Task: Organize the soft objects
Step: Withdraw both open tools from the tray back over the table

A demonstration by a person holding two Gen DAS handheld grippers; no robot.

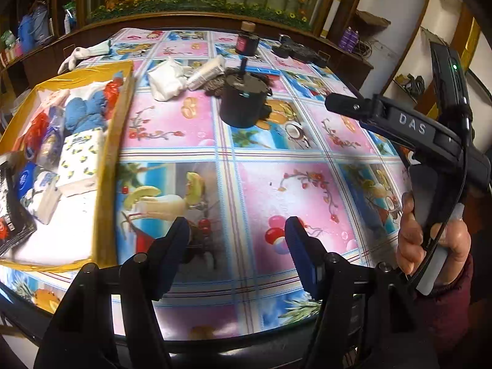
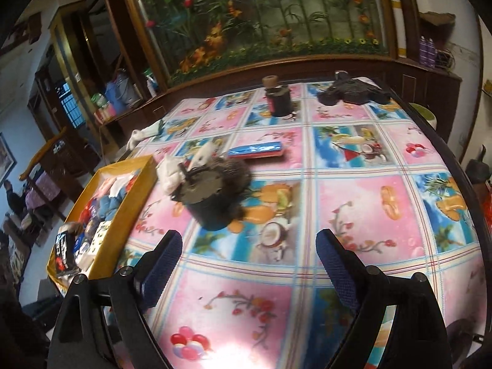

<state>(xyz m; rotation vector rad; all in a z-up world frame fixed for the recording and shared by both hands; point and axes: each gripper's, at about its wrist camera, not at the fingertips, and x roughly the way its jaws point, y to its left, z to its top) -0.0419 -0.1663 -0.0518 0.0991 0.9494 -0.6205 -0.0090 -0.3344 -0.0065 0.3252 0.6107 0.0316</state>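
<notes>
- The yellow box (image 1: 118,141) at the table's left is holding several soft packs already.
- A white cloth bundle (image 1: 167,81) and a white roll (image 1: 206,72) are lying outside, beside the box; the roll's long axis is running diagonally away.
- The left gripper (image 1: 236,243) and right gripper (image 2: 247,256) are hovering with jaws apart, gripping nothing.

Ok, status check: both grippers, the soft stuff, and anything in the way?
Left gripper, right gripper open, empty. White cloth outside yellow box. Black pot sits beside cloth.
</notes>
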